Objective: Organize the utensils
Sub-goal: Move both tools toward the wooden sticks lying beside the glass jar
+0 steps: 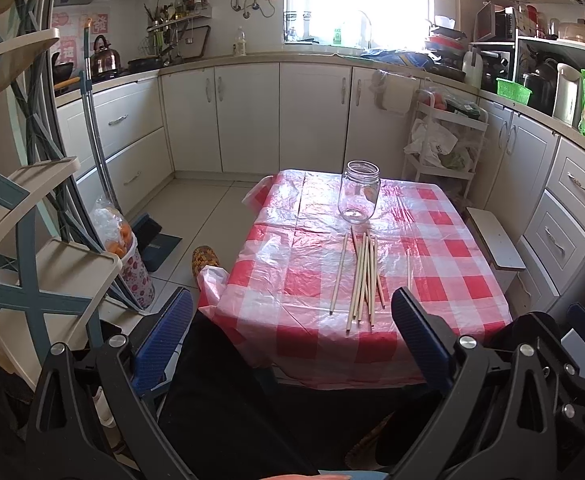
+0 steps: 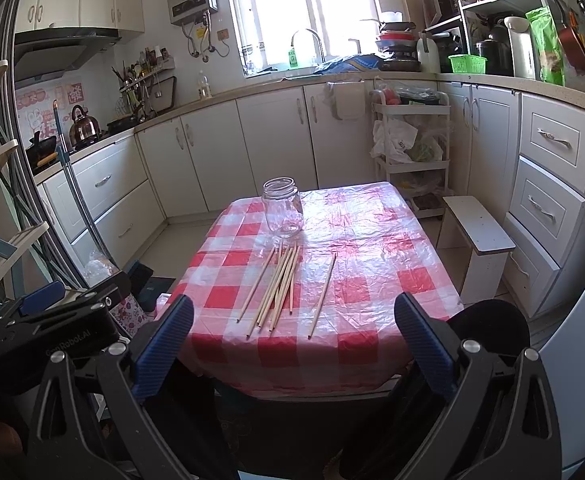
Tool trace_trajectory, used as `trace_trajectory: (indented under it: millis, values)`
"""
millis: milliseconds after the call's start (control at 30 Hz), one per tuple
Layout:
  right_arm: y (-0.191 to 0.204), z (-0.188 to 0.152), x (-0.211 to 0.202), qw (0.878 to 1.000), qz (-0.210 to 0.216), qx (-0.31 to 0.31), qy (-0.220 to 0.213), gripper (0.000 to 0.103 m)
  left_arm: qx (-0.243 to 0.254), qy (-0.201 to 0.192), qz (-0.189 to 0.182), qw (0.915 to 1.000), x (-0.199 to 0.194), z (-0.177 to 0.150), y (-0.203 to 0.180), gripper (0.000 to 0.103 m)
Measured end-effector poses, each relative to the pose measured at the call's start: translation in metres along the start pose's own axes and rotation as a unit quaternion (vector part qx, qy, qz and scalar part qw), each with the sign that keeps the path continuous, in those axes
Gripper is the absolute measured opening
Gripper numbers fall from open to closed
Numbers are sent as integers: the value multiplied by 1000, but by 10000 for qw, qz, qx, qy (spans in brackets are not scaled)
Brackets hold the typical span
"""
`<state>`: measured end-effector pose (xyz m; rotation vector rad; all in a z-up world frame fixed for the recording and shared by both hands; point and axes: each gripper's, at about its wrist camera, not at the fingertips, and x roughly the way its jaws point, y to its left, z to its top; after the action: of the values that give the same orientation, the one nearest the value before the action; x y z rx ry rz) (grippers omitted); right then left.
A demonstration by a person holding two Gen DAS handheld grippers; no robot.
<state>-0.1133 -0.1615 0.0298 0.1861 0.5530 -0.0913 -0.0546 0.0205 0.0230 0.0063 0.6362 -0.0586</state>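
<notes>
Nothing sorted yet, folks: the glass jar (image 1: 359, 192) stands upright and empty toward the far side of the desk (image 1: 444, 280), and every one of the chopsticks (image 1: 363, 276) lies flat on the red-checked plastic cover, just in front of it. Most sit in a loose, overlapping bundle; one stray stick (image 2: 323, 295) lies apart to the right of the pile, another off to its left. So the whole job is ahead, as I read it: lift the sticks and stand them in the jar.

Both tools hang back over the near edge. The left gripper (image 1: 292, 320) has its fingers spread wide, nothing between them; the right gripper (image 2: 294, 326) likewise, released and empty.

Around us: a white stool (image 2: 478, 224) beside the desk, a cart stuffed with bags, cabinets behind. The path to the pile looks open; the crinkly cover and the crossed sticks may make a clean pick fiddly.
</notes>
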Motion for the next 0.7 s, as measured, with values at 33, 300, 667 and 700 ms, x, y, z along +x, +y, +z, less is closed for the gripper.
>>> trace_trajectory:
  millis: [33, 300, 667, 700]
  values:
    - [-1, -1, 0, 10000, -3, -11, -3, 96, -1, -3, -2, 10000, 0, 0, 0, 95]
    - [-1, -1, 0, 10000, 36, 48, 4, 96, 8, -3, -4, 10000, 0, -1, -1, 96]
    - [-2, -2, 2, 9999, 50, 109, 46, 96, 206, 69, -191, 9996, 3, -6, -13, 95]
    - [-3, -1, 3, 9999, 54, 136, 65, 96, 216, 118, -220, 9995, 5, -7, -13, 95]
